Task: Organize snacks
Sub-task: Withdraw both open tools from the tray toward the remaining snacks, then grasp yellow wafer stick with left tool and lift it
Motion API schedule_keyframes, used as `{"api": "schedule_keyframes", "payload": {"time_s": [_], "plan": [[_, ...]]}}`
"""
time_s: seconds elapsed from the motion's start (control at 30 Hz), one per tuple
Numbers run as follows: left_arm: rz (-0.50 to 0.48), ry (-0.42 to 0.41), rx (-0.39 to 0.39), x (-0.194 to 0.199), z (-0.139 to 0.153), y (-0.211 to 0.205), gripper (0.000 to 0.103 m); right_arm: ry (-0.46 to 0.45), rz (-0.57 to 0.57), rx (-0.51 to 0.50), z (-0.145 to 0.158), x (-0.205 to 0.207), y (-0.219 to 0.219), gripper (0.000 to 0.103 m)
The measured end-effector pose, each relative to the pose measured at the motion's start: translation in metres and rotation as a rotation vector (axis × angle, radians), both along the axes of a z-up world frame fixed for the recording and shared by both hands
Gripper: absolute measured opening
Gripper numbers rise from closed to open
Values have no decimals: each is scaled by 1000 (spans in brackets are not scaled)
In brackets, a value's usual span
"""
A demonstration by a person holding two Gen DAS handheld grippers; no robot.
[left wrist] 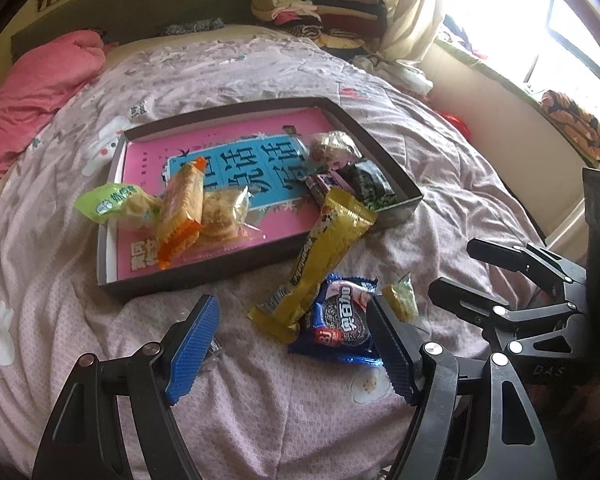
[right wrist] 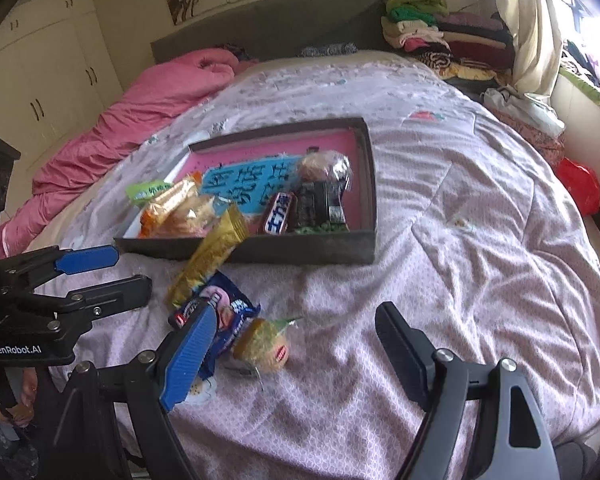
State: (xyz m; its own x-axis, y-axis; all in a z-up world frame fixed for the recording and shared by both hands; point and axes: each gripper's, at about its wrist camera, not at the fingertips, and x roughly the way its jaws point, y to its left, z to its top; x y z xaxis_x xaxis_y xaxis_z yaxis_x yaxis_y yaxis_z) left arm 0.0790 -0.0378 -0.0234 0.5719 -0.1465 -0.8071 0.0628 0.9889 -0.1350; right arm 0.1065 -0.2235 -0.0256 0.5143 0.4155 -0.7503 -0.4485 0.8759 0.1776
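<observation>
The bed [right wrist: 480, 240], spread with a soft pink patterned quilt, is filling most of both views, and its yielding, wrinkled surface is likely giving little firm backing to anything pressed against it. A shallow dark box tray [left wrist: 400, 194] with a pink printed base is lying near the middle of the quilt and serving as the landmark: inside it several snacks are already sitting, among them an orange wafer pack [left wrist: 180, 212] at its left end and a chocolate bar [right wrist: 278, 213] toward its right end. A long gold wrapper bar [left wrist: 324, 256] is leaning over the tray's near wall, half in and half out. Just in front of the tray, on the quilt, a blue Oreo packet [left wrist: 338, 318] is lying beside a small round pastry in clear wrap [right wrist: 262, 346]. All of these look light, crinkly and slippery, with crumbly contents, so a gentle pinch across the packet's flat middle or a sealed end seems wisest. The left gripper [left wrist: 296, 344] is hovering in front of the tray with its blue pads spread wide, the right pad near the Oreo packet, holding nothing. The right gripper [right wrist: 296, 354] is also standing wide apart and empty, straddling the pastry. Behind the tray, folded clothes [right wrist: 440, 36] are piling by a bright window.
</observation>
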Motion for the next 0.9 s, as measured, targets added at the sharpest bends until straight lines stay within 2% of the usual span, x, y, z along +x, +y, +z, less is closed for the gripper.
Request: {"api": "schedule_keyframes", "payload": {"time_s": [0.33, 0.53, 0.9], "plan": [[-4, 20, -3, 6, -8, 1, 77, 54, 84, -86, -20, -7, 21, 81], [-11, 35, 0, 12, -17, 0, 77, 86, 103, -122, -31, -6, 27, 68], [-18, 47, -1, 27, -26, -4, 77, 130, 113, -128, -45, 3, 39, 64]]}}
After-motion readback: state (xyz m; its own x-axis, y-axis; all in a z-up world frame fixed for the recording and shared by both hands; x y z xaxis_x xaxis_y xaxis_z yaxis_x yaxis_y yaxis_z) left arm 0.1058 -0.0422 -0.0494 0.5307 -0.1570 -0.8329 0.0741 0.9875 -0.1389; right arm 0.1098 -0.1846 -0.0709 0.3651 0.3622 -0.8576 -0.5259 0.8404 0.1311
